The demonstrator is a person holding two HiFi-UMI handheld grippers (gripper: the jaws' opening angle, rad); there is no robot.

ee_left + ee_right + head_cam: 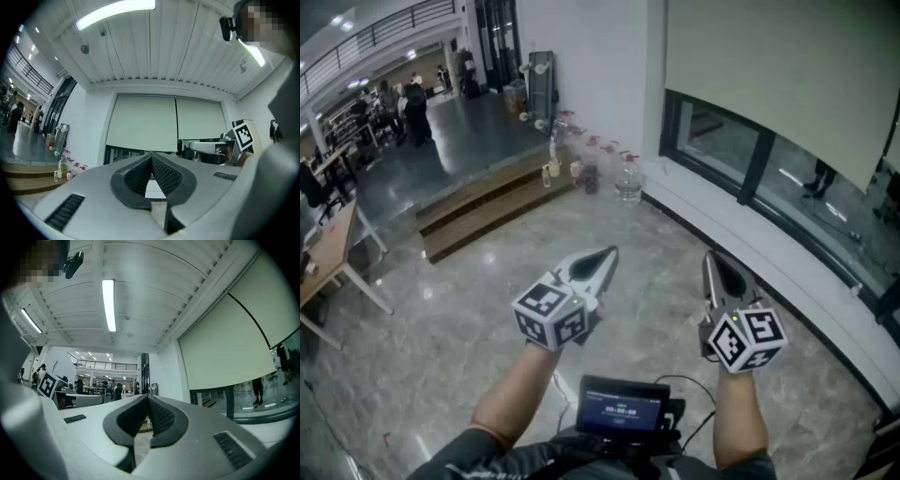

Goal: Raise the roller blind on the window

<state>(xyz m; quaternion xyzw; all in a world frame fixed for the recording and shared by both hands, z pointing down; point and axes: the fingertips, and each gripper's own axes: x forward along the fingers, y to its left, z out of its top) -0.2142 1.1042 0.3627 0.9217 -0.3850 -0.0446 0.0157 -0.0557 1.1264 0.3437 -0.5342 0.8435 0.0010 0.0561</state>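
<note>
Task not started, I'm standing back from the window.

- Left tongs: pressed together, nothing between them. The left gripper view shows the pads meeting at the tip with only floor behind.
- Right tongs: same, pressed together and empty.
- Both are held level out in front over the marble floor, well apart from each other and touching nothing. It reads as a carry pose, shut because there's nothing to grab yet.

Roller blind: up and to my right in the head view, covering the upper glass. Its bottom edge hangs above the sill ledge, so a strip of glass shows beneath. The left gripper view looks at it nearly square-on: two panels side by side, split by a vertical seam. The right gripper view catches it obliquely at the right.

I can't make out a pull chain or cord in any view. My guess is it hangs at one end of the blind, so the next move is to close in on the window and find it, then spread one pair of tongs.

Watch the water bottle and the small spray bottles on the floor by the wall left of the window when stepping in.
</note>
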